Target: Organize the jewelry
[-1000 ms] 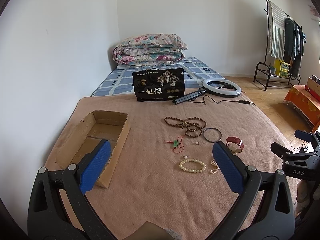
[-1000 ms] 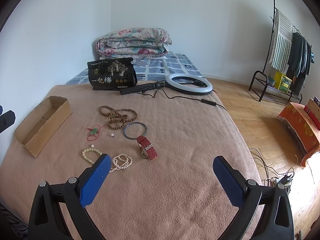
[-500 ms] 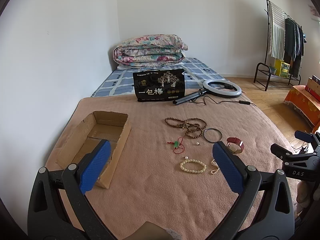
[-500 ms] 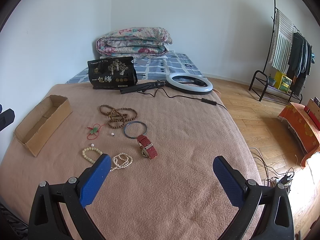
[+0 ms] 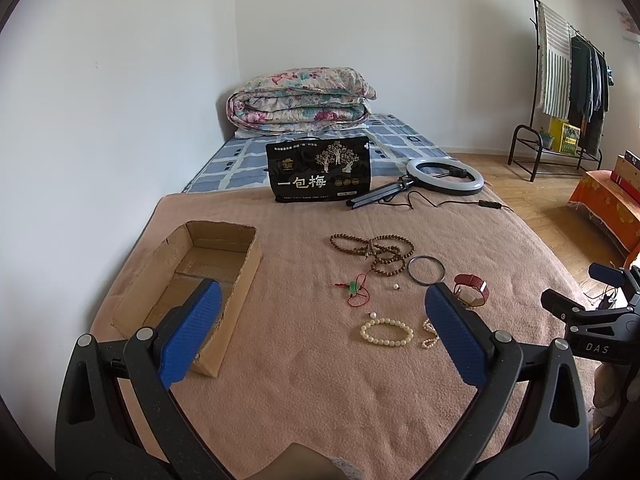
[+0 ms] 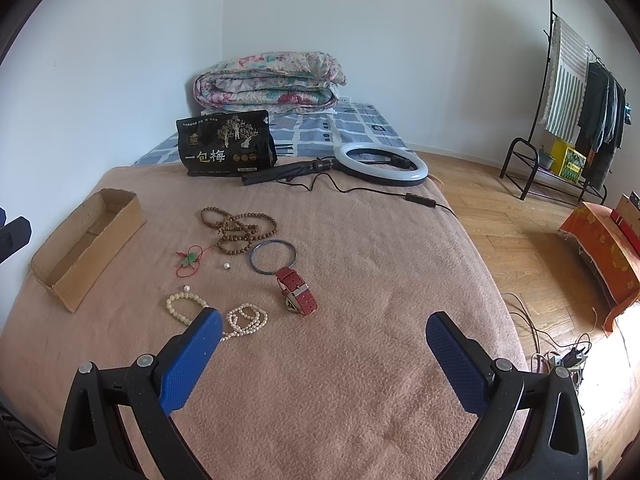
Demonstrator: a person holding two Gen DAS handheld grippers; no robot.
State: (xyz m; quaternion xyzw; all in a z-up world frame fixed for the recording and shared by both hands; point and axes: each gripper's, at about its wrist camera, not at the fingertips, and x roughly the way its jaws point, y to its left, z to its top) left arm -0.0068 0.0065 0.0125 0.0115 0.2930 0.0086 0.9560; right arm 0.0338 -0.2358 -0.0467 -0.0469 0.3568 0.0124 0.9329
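Note:
Jewelry lies scattered on a pink blanket: brown wooden beads (image 5: 376,252) (image 6: 240,230), a dark bangle (image 5: 426,270) (image 6: 273,262), a red-strapped watch (image 5: 472,288) (image 6: 297,290), a cream bead bracelet (image 5: 386,332) (image 6: 185,307), a pearl strand (image 6: 246,320), a red cord with a green charm (image 5: 354,288) (image 6: 189,260), and loose pearls (image 5: 396,287). An open cardboard box (image 5: 240,264) (image 6: 116,222) sits to the left. My left gripper (image 5: 320,320) hangs open above the blanket near the box. My right gripper (image 6: 324,344) is open, nothing between its fingers.
A black snack bag (image 5: 322,170) and a ring light (image 5: 444,174) with its cable lie behind the jewelry. A folded floral quilt (image 5: 300,96) rests at the wall. A clothes rack (image 6: 576,92) and an orange-covered stand (image 6: 604,240) stand on the wooden floor to the right.
Both views have tilted slightly, so the scene sits a little lower in frame. Nothing on the blanket has moved and both grippers stay open.

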